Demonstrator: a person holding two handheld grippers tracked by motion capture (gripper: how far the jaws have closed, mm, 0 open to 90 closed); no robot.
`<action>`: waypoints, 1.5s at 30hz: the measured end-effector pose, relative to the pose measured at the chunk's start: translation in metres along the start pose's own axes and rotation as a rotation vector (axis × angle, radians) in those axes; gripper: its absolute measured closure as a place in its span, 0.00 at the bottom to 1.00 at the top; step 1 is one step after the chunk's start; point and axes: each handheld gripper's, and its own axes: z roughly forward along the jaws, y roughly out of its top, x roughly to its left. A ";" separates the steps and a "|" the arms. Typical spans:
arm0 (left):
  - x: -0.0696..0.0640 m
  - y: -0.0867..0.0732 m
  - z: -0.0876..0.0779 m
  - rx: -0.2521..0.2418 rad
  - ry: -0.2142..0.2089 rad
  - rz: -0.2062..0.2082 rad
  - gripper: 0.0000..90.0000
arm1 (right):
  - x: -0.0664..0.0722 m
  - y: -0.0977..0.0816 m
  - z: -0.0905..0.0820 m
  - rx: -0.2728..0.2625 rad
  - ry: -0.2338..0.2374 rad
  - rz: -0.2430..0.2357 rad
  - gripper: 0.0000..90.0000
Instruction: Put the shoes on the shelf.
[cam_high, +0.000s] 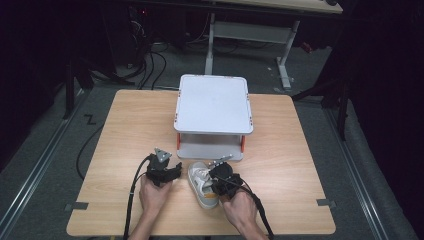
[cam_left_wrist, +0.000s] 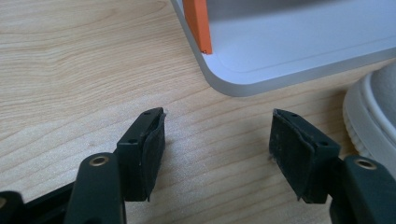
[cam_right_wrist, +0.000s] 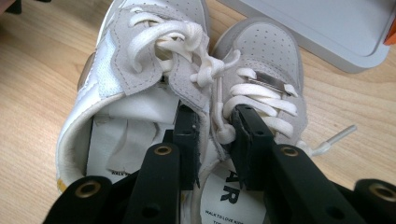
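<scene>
White sneakers (cam_right_wrist: 187, 70) pinched together by R gripper (cam_right_wrist: 212, 130) fingers.

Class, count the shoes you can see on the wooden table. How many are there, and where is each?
2. Both small white-and-grey lace-up sneakers stand side by side before the white shelf: one left, one right, in the right gripper view.

A lab or test room is suggested: a wooden table (cam_high: 125, 150) is set on grey carpet, dark surroundings are seen at nine and three o'clock, and tangled cables (cam_high: 150, 60) and a desk frame (cam_high: 250, 35) are seen at twelve o'clock.
</scene>
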 end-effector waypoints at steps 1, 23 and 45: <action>0.000 0.000 0.000 -0.001 0.000 -0.002 0.40 | 0.000 -0.001 -0.001 -0.001 -0.004 -0.005 0.82; 0.000 0.000 0.000 -0.003 -0.001 -0.004 0.40 | -0.019 -0.005 -0.031 -0.075 0.091 0.012 0.83; -0.002 0.000 0.000 0.001 0.005 0.008 0.40 | -0.053 0.053 -0.002 -0.173 -0.101 0.042 0.82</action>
